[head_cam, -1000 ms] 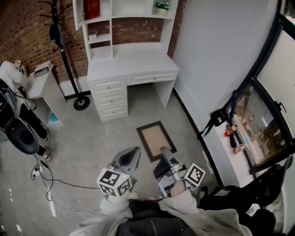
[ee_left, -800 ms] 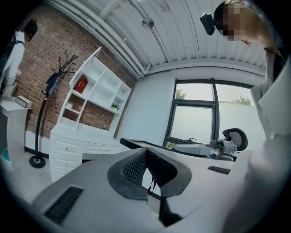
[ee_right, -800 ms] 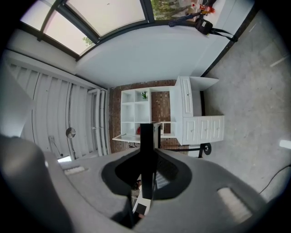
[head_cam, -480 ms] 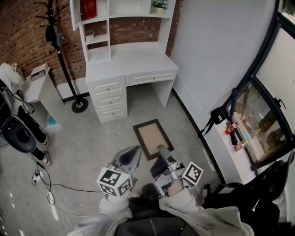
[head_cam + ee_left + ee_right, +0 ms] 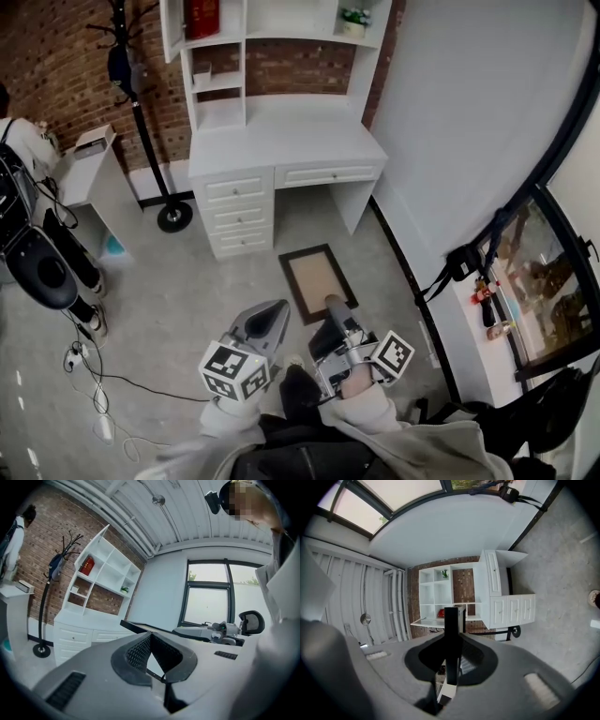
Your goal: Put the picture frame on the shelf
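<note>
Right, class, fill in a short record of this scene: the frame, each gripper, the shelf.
picture frame: dark border, tan centre, held face up over the floor
right gripper: jaws shut on the frame's near edge
left gripper: jaws together, empty
shelf: white, above the desk, frame not yet on it

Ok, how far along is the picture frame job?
Done: the picture frame is picked up, clamped by its edge in the right gripper. In hand: it is held out above the floor, short of the desk. Left: reach the shelf unit and set it there. The left gripper is shut and empty.
</note>
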`<state>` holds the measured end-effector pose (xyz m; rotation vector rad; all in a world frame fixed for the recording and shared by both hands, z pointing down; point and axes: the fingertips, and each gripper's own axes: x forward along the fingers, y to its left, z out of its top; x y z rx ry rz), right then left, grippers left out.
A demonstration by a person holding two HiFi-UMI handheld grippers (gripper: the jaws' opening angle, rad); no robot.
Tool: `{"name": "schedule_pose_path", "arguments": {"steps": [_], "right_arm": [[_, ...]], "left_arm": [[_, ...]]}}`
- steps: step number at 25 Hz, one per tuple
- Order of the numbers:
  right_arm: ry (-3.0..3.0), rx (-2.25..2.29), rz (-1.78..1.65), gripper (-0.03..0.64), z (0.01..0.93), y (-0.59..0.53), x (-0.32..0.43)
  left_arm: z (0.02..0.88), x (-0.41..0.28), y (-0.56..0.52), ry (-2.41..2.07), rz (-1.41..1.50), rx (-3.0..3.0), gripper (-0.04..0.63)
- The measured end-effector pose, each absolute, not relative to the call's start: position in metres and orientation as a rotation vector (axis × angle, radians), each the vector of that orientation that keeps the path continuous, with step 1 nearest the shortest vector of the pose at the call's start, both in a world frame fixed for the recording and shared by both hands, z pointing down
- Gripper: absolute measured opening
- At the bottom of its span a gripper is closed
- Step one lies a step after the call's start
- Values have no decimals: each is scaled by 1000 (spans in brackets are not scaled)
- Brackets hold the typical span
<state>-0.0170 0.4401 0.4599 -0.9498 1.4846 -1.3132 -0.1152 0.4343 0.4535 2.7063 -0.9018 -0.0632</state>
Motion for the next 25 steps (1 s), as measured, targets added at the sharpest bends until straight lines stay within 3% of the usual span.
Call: {"name": "schedule_pose_path", "arguments": {"steps": [16,25], "right_arm": [[1524,-887,-1344,47,457,252,49],[1527,-863,-1364,46,470,193,75]], "left_arm": [[442,-59,248,-1019,-98,2706,3],[457,-31,195,-1041,-94,2694,3]]}}
